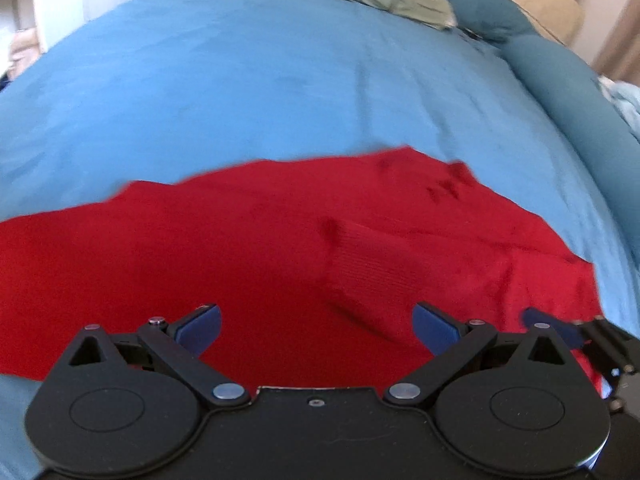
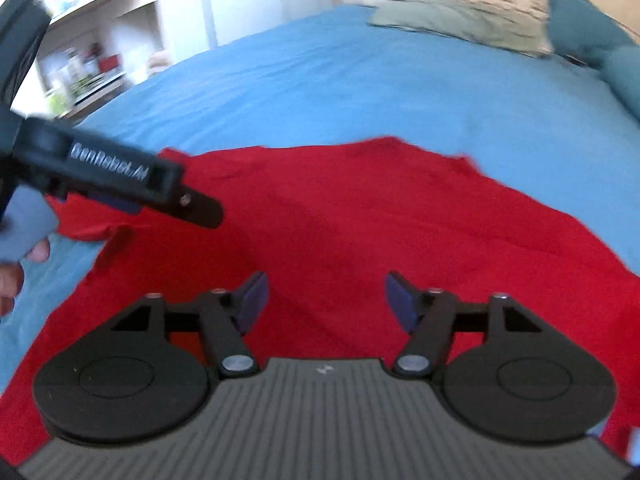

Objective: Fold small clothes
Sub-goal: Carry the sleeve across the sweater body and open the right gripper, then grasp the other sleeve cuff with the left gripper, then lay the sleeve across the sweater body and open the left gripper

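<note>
1. The wide blue-sheeted bed (image 1: 240,80) carries everything.
2. The red knit garment (image 1: 240,240) lies spread on the bed's near part, one ribbed sleeve folded across it.
3. Left gripper (image 1: 316,328) and right gripper (image 2: 324,300) hover over the garment, jaws wide apart, holding nothing; judging by this, a fold is between grasps, and the next move needs an edge pinched.
</note>
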Motion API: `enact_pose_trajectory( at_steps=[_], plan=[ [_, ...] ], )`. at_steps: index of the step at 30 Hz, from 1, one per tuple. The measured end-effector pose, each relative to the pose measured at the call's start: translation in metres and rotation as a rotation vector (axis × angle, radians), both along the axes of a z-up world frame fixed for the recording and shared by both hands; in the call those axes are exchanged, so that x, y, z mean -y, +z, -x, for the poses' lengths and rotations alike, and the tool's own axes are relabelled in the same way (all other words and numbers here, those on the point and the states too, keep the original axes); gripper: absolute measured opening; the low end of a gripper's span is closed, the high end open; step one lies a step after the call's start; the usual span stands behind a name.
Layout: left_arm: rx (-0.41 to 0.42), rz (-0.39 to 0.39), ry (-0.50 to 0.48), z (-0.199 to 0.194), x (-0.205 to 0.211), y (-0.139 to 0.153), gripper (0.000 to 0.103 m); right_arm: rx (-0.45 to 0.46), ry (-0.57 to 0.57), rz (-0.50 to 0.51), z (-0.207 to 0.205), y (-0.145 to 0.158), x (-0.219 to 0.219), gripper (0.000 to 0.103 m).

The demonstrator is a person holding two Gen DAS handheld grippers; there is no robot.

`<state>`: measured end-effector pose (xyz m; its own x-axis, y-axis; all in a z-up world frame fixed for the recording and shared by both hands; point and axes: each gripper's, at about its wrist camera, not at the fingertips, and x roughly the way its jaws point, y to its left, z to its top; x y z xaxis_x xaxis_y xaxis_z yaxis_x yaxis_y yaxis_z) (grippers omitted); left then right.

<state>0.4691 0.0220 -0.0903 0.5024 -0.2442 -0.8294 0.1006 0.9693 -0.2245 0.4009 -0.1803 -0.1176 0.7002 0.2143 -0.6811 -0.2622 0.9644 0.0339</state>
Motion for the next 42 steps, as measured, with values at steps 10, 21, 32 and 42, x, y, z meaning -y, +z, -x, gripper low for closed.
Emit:
enact_pose_trajectory(
  at_steps=[10, 21, 32, 42],
  plan=[
    [0.020, -0.027, 0.063, -0.007, 0.043, -0.036, 0.051, -0.015, -0.371, 0.097, 0.052, -0.001, 0.107, 0.099],
    [0.242, -0.050, 0.066, -0.014, 0.034, 0.031, 0.004, -0.060, -0.532, 0.235, 0.048, -0.037, 0.139, 0.099],
    [0.234, -0.144, 0.181, 0.005, -0.032, 0.001, 0.004, -0.040, -0.571, 0.316, 0.012, -0.045, 0.149, 0.098],
    [0.111, -0.224, 0.176, 0.033, -0.046, -0.021, 0.035, -0.142, -0.537, 0.179, 0.020, -0.038, 0.187, 0.099]
  ],
)
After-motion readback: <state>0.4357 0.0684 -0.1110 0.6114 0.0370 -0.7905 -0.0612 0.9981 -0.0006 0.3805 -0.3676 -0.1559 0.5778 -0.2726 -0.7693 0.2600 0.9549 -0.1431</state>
